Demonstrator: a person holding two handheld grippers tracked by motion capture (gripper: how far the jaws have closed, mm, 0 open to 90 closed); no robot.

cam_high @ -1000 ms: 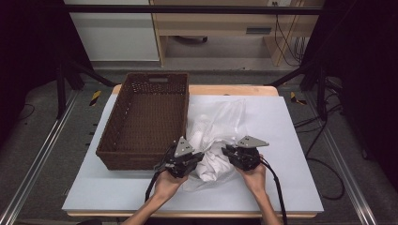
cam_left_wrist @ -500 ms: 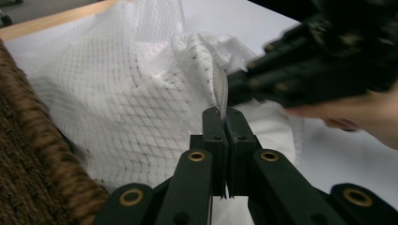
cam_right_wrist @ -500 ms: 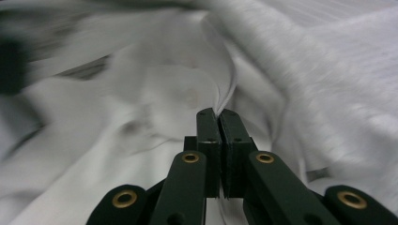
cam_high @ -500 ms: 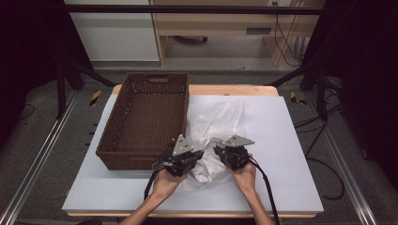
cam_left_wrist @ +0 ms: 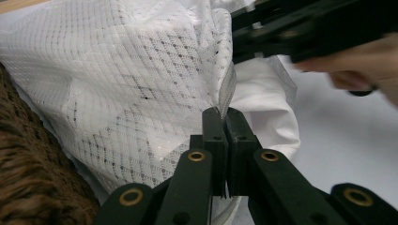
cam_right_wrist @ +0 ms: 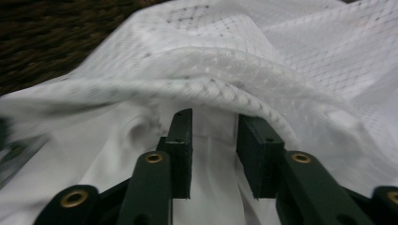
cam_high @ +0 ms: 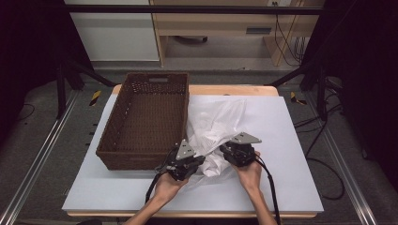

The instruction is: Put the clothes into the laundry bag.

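Wicker basket flanks the white mesh garment; left hand-held gripper pinches its hem, right hand-held gripper spread.

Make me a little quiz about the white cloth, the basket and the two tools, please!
1. True or false: the brown basket has something inside it.
2. Which tool is pinching the white cloth? A) the left tool B) the right tool C) neither
3. Fill in: the cloth lies on the table next to the basket, on the person's ____ side of it.

Key:
1. False. The basket is empty.
2. A. The left tool's jaws are pressed together on a cloth edge; the right tool's jaws stand apart at a fold.
3. Right.
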